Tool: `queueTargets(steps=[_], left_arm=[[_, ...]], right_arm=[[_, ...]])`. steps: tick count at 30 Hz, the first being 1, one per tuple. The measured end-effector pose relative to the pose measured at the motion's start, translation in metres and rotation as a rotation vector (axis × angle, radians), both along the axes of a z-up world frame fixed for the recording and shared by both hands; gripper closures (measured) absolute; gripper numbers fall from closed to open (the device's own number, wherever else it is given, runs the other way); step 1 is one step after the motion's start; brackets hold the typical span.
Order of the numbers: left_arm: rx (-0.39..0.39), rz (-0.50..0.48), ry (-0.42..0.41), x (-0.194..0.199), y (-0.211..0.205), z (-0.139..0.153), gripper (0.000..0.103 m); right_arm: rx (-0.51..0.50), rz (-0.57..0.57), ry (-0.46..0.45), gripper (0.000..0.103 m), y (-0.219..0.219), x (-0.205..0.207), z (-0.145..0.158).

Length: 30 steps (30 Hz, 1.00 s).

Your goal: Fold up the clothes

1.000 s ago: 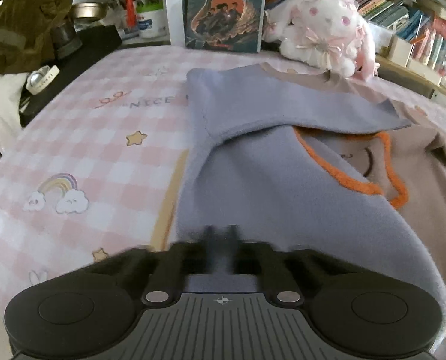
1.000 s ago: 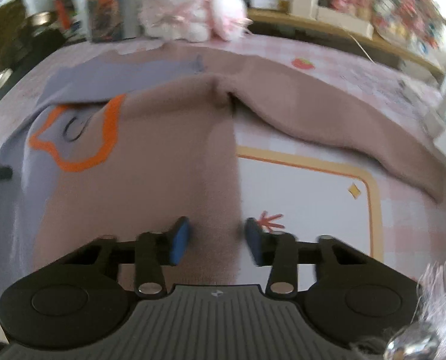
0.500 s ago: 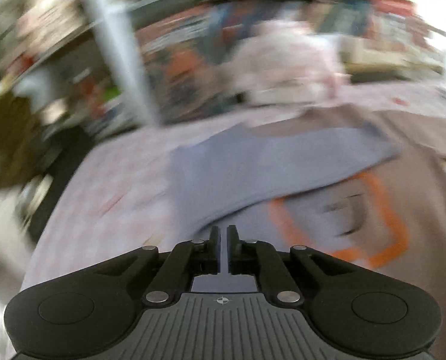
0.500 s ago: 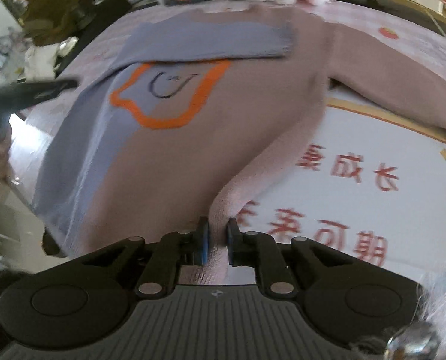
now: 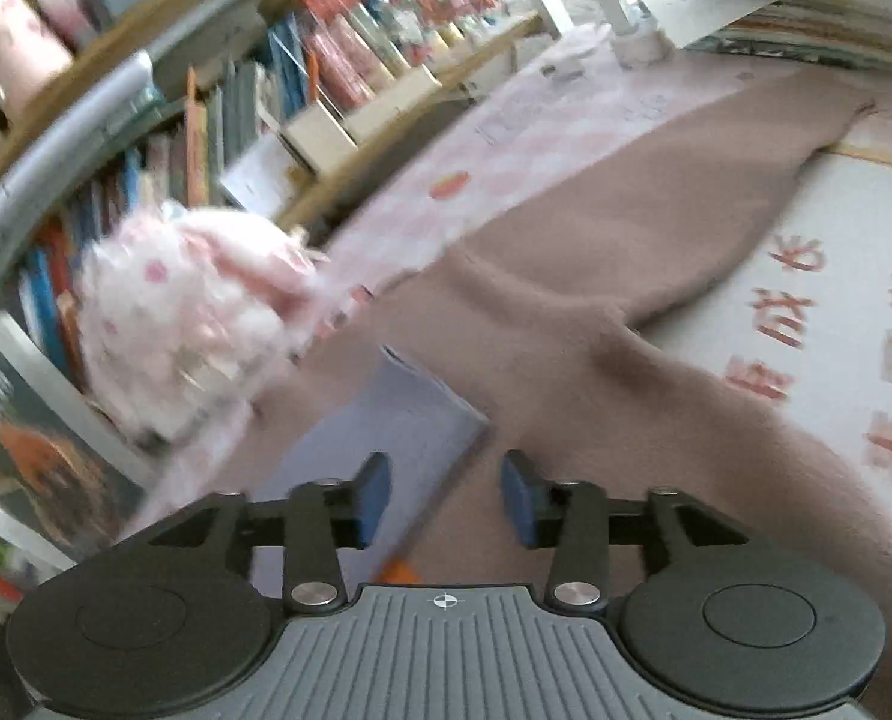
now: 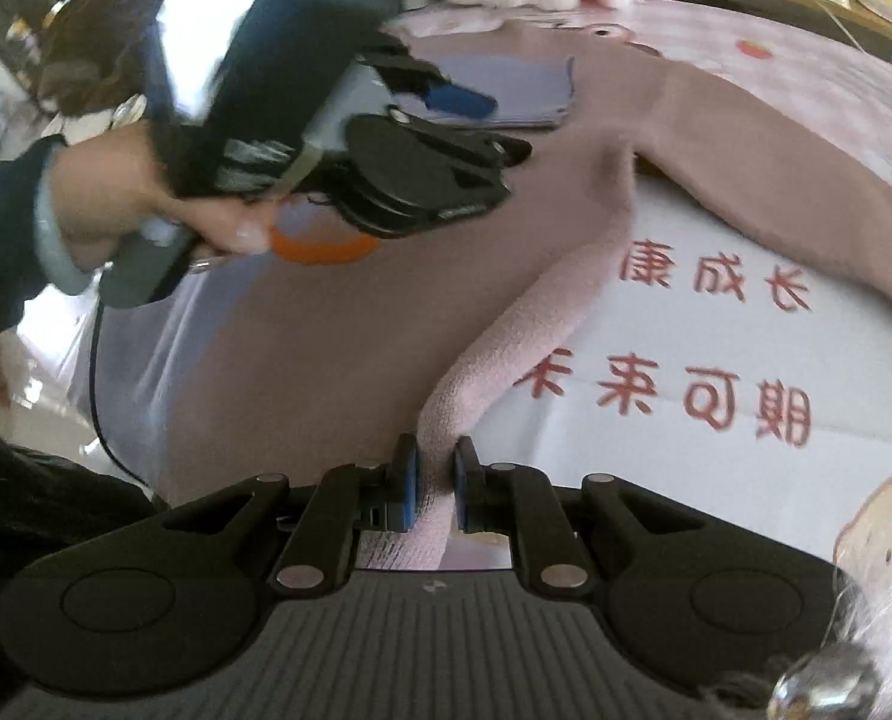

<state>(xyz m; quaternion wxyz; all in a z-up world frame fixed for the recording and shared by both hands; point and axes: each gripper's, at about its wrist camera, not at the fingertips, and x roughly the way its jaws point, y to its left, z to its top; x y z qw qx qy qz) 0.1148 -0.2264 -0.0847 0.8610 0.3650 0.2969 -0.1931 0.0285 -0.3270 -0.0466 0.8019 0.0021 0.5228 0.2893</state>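
A beige sweater (image 6: 338,360) with a lavender left side and an orange outline print lies flat on the table. Its lavender sleeve (image 5: 398,420) is folded across the chest; the beige sleeve (image 5: 656,210) stretches out to the far right. My right gripper (image 6: 434,471) is shut on the sweater's right side edge and holds it up as a raised ridge. My left gripper (image 5: 446,498) is open, hovering just above the end of the lavender sleeve (image 6: 524,96) with nothing between its fingers. In the right wrist view the left gripper (image 6: 488,126) is held by a hand (image 6: 146,198).
A pink plush toy (image 5: 188,312) sits at the table's back edge, below shelves of books (image 5: 326,78). The tablecloth (image 6: 716,360) with red characters lies bare to the sweater's right. A white charger (image 5: 632,42) stands at the far corner.
My left gripper has opened and swung from the sweater's left hem to above the folded lavender sleeve. My right gripper has shut on the sweater's side edge and lifted it.
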Motion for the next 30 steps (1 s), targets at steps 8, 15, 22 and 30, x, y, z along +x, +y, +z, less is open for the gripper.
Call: queueTargets(steps=[8, 15, 22, 30], left_arm=[[-0.048, 0.022, -0.049, 0.013, 0.006, 0.002, 0.094], [-0.372, 0.349, -0.127, 0.019, 0.11, 0.065, 0.098], [-0.293, 0.827, -0.292, 0.007, 0.328, 0.108, 0.098], [-0.167, 0.99, -0.239, -0.002, 0.432, 0.093, 0.097]], right_arm=[[-0.02, -0.102, -0.001, 0.091, -0.006, -0.005, -0.001], [-0.04, -0.131, 0.017, 0.091, -0.004, -0.003, -0.002], [-0.069, -0.17, 0.033, 0.091, 0.005, 0.0, -0.007], [-0.071, -0.298, 0.031, 0.091, 0.008, -0.005, -0.009]])
